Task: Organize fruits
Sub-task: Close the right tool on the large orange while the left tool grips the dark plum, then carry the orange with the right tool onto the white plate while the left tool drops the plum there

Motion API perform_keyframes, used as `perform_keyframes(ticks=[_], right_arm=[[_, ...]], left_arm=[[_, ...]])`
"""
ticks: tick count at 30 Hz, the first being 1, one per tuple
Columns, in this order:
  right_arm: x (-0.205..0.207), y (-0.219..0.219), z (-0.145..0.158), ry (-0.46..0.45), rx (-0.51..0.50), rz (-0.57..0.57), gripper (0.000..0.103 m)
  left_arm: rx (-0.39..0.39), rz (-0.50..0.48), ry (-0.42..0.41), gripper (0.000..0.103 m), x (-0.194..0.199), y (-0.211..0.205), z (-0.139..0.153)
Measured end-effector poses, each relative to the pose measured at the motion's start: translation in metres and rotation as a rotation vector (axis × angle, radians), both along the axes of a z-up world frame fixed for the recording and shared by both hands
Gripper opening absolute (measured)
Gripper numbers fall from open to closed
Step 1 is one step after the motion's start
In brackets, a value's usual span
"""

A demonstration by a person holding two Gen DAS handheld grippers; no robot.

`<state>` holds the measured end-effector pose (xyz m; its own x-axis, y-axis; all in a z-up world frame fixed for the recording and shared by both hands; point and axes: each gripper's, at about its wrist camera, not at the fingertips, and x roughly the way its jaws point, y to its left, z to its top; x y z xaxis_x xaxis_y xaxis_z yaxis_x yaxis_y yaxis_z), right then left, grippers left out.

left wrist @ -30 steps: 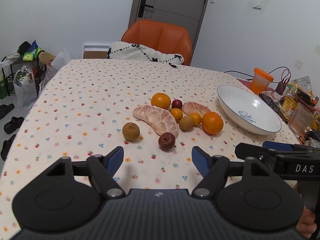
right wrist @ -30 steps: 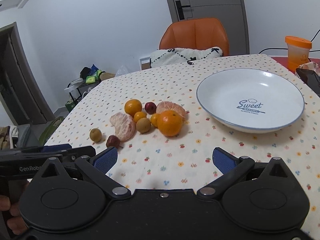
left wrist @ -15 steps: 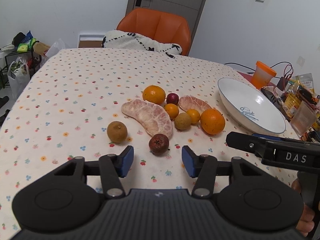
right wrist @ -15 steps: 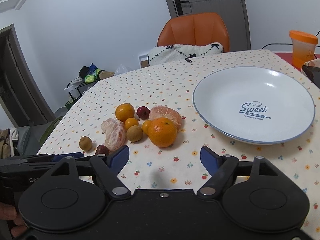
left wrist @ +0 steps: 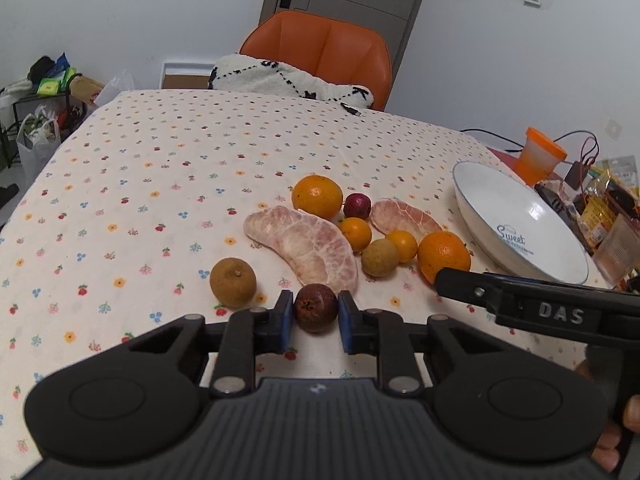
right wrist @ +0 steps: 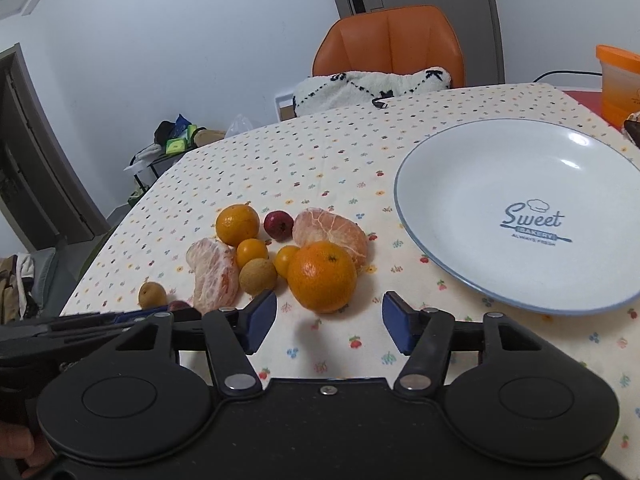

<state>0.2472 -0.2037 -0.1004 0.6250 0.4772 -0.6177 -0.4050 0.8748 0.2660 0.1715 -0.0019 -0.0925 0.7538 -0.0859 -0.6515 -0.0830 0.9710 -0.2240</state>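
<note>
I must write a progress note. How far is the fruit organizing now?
Done: nothing; the plate holds no fruit. In hand: the left gripper is shut on the dark red fruit; the right gripper is open before the large orange. Left: all other fruit on the table.

dark red fruit (right wrist: 179, 305): from the right wrist, mostly hidden behind the left gripper's (left wrist: 311, 320) black bar; only its top shows.
large orange (left wrist: 444, 256): lower right part covered by the right gripper's arm crossing ahead of the left gripper.
orange-lidded cup (right wrist: 619, 80): cut off by the frame edge, far right of the right gripper (right wrist: 329, 322).
clutter (left wrist: 608, 208) beyond the plate (left wrist: 480, 184): too jumbled to identify.
person's hand (left wrist: 624, 432): only fingertips visible, at the edge.
</note>
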Motion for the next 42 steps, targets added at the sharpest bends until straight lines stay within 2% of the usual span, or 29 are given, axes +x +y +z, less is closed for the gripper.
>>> perform_keyframes(ticks=[4, 6, 9, 24, 42], right_arm=[[0.007, 0.005, -0.002, 0.004, 0.004, -0.008, 0.050], [0.010, 0.007, -0.003, 0.007, 0.009, -0.006, 0.040], [0.009, 0.007, -0.004, -0.005, 0.013, -0.019, 0.037], [-0.018, -0.023, 0.018, -0.070, 0.102, -0.030, 0.037], [-0.023, -0.070, 0.024, -0.112, 0.131, -0.116, 0.037]], left_arm=[[0.002, 0.003, -0.011, 0.022, -0.002, 0.002, 0.004], [0.002, 0.006, -0.018, 0.022, -0.004, 0.004, 0.006], [0.004, 0.011, -0.026, 0.022, -0.006, 0.005, 0.009], [0.023, -0.010, -0.083, 0.022, -0.014, -0.015, 0.025], [0.047, -0.059, -0.125, 0.022, -0.001, -0.054, 0.039]])
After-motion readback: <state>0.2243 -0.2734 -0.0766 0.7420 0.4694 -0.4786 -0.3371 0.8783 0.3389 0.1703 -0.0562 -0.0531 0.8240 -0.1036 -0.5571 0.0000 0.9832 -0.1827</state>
